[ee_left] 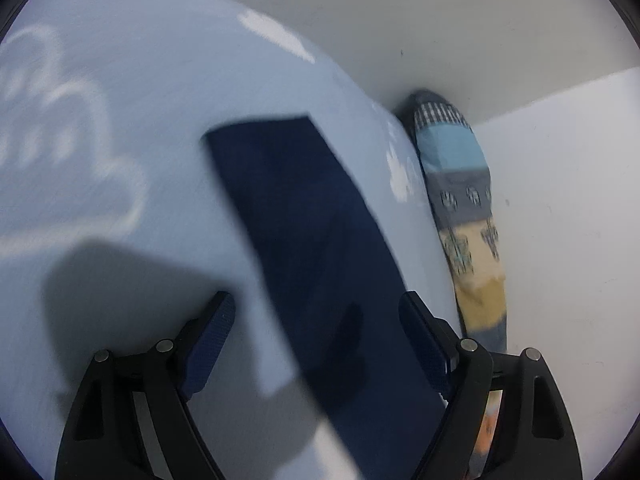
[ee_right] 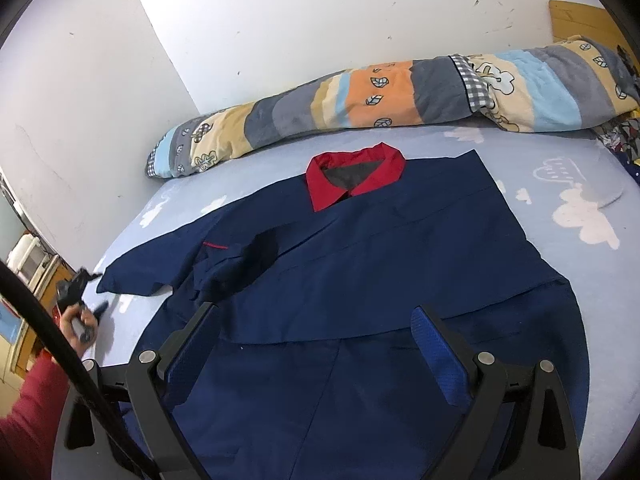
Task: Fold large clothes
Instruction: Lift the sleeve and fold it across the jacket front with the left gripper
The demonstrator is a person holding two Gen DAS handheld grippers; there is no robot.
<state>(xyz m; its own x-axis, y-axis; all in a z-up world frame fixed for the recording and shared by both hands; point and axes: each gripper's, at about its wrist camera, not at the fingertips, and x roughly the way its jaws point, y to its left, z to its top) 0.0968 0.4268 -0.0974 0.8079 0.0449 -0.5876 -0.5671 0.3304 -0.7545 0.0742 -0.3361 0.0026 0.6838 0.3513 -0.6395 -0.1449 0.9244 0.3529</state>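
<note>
Bed sheet, pale blue with white cloud prints, takes up most of what I see and meets the white wall at the far side. A long rolled quilt, striped grey, orange, cream and light blue with leaf prints, lies along that wall at the sheet's far edge. The navy jacket lies flat near the middle of the sheet, red collar toward the quilt, one side already folded over the front. Its sleeve stretches out toward my left side, and in the left wrist view that sleeve runs as a dark strip across the sheet, blurred. My right tongs hang over the jacket's lower front, fingers spread wide, nothing between the pads. My left tongs are spread too, with the sleeve lying between the fingers but not pinched. From the right view I see my left hand at the sleeve's end, red sleeve cuff below it.
</note>
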